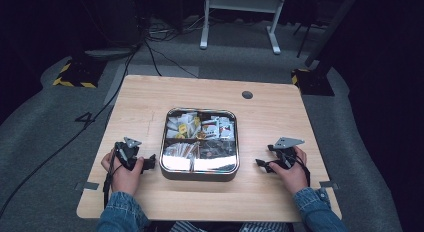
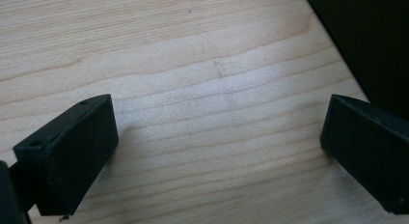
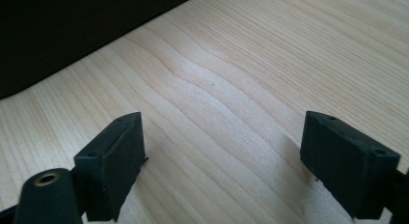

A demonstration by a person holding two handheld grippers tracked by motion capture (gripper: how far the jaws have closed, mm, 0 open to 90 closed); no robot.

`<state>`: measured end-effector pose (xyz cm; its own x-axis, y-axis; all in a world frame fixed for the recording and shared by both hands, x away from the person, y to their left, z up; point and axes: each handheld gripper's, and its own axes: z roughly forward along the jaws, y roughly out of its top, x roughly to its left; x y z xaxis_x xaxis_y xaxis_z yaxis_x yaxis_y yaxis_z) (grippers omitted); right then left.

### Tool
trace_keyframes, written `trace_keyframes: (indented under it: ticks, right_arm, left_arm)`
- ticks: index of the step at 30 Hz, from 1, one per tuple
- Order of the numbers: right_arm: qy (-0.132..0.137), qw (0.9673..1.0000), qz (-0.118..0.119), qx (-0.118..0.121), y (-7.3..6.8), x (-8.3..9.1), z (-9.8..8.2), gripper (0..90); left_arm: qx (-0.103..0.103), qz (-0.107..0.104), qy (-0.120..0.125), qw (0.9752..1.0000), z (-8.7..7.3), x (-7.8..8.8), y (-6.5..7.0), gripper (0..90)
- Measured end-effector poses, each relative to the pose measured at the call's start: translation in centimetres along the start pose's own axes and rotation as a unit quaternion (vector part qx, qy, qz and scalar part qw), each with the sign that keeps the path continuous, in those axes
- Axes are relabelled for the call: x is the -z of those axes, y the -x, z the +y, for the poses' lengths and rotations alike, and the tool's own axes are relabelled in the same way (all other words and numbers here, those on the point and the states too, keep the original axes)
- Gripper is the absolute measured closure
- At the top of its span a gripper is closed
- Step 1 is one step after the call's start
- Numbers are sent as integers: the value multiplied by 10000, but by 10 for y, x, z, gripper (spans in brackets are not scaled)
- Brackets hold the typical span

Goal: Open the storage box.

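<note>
From above, a square metal tray (image 1: 172,168) sits in the middle of the wooden table (image 1: 150,97), split into four compartments stuffed with small packets: pale and yellow ones in the far left, white and red in the far right, darker wrappers in the two near ones. The left gripper (image 1: 150,163) lies on the tabletop just beside the tray's left wall, pointing at it, and the right gripper (image 1: 261,163) rests a little apart from the right wall, also aimed inward. To me both look parked in a ready pose, flanking the tray so either can reach the packets quickly.

In the left gripper view, the left gripper (image 2: 217,151) has its jaws spread wide over bare wood, nothing between them.

In the right gripper view, the right gripper (image 3: 222,161) is likewise fully released and empty, low over the grain near the table's edge.
</note>
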<state>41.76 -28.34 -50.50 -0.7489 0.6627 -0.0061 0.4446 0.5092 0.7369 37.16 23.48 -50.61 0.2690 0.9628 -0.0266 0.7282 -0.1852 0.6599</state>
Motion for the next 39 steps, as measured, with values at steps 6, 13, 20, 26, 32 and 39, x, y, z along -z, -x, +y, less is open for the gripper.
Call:
trace_keyframes:
  ticks: [6, 13, 20, 26, 32, 39]
  right_arm:
    - [-5, 10000, -68, -69, -1, 1, -1, 161]
    - [-7, 9998, -151, -135, -3, 2, -2, 162]
    - [3, 9998, -154, -147, -3, 2, -2, 162]
    - [-5, 9998, -151, -150, -3, 2, -1, 161]
    - [1, 9995, -221, -241, -5, 2, -1, 186]
    - [-165, 9985, 100, -512, -5, 9, 6, 296]
  left_arm:
    - [-6, 15, 10, 10000, 0, 0, 1, 3]
    - [-29, 19, 11, 10000, -1, 0, 1, 3]
    - [-52, -10, 5, 10000, 0, 0, 1, 1]
    - [-51, -43, 4, 10000, 0, 0, 1, 0]
    - [-118, -104, 2, 9999, 3, -2, -1, 0]
    - [-156, -134, 13, 9998, 3, -3, -2, 0]
